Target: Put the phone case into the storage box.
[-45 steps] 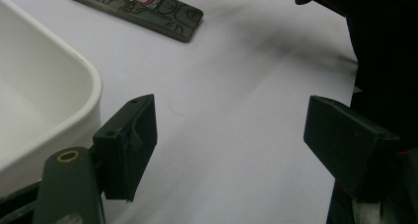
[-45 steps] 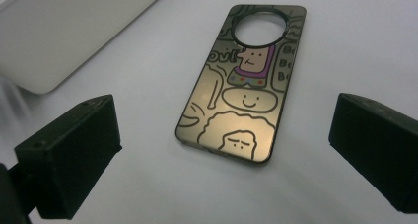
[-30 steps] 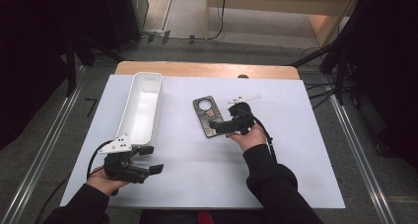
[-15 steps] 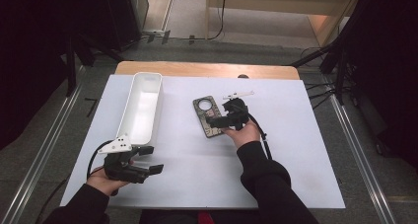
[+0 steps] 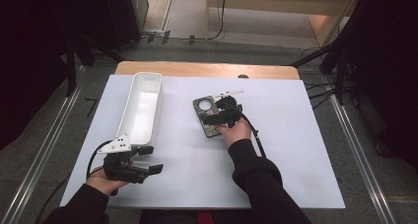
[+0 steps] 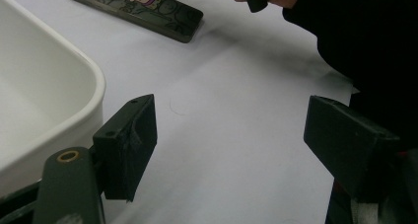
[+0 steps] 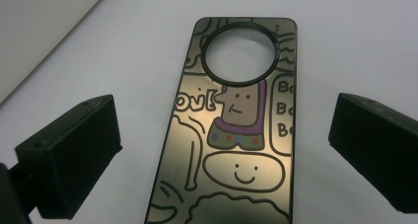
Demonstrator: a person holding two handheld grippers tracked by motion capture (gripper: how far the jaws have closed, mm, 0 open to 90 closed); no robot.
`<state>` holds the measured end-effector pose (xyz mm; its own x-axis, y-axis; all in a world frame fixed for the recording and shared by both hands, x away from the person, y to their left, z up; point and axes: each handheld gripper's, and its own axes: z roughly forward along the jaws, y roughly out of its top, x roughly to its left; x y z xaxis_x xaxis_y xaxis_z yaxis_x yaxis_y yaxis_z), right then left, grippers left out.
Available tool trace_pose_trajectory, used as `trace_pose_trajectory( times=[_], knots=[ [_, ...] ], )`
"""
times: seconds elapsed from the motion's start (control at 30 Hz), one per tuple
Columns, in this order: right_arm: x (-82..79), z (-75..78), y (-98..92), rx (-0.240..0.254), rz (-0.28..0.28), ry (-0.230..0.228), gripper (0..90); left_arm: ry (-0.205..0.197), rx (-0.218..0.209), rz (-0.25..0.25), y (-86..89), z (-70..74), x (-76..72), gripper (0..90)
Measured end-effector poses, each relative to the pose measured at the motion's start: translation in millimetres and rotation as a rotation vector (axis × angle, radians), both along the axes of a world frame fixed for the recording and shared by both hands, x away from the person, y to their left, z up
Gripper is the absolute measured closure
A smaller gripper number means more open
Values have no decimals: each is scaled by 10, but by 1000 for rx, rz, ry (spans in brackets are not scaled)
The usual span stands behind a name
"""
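Observation:
A dark phone case (image 5: 207,129) with cartoon drawings and a round camera hole lies flat on the white mat at the table's middle. My right gripper (image 5: 217,111) hovers low over it, open. In the right gripper view the case (image 7: 231,150) runs between the two black jaws of that gripper (image 7: 226,120), one on each long side, both clear of it. My left gripper (image 5: 152,160) is open at the front left, beside the tray's near end. Bare mat lies between the jaws of this gripper (image 6: 229,125), and the case (image 6: 148,9) lies farther off.
A long white tray (image 5: 140,110) stands empty at the left, its rounded corner (image 6: 44,86) close to my left jaw. A small white stick (image 5: 231,92) lies just beyond the case. The mat (image 5: 296,150) ends at a wooden edge (image 5: 197,68) at the back.
My right gripper has moved forward and left, from beside the case's right edge to over it. The left gripper has stayed where it was.

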<state>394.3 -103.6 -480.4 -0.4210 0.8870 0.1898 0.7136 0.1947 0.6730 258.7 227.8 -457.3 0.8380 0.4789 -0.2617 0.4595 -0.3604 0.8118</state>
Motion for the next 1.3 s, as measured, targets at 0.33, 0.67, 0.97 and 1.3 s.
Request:
trace_pose_trajectory(
  times=[0.33,0.67,0.97,1.3],
  knots=[
    [43,-40,47,4,-35,11,0,1,0,0,-2,0,1,205],
    [107,-102,121,-22,-46,40,0,-2,5,-1,-3,1,-3,205],
    [122,-113,143,-37,-40,49,0,-1,3,-2,1,1,-2,205],
    [145,-142,156,-54,-35,74,0,0,2,-3,1,0,-1,205]
  ],
)
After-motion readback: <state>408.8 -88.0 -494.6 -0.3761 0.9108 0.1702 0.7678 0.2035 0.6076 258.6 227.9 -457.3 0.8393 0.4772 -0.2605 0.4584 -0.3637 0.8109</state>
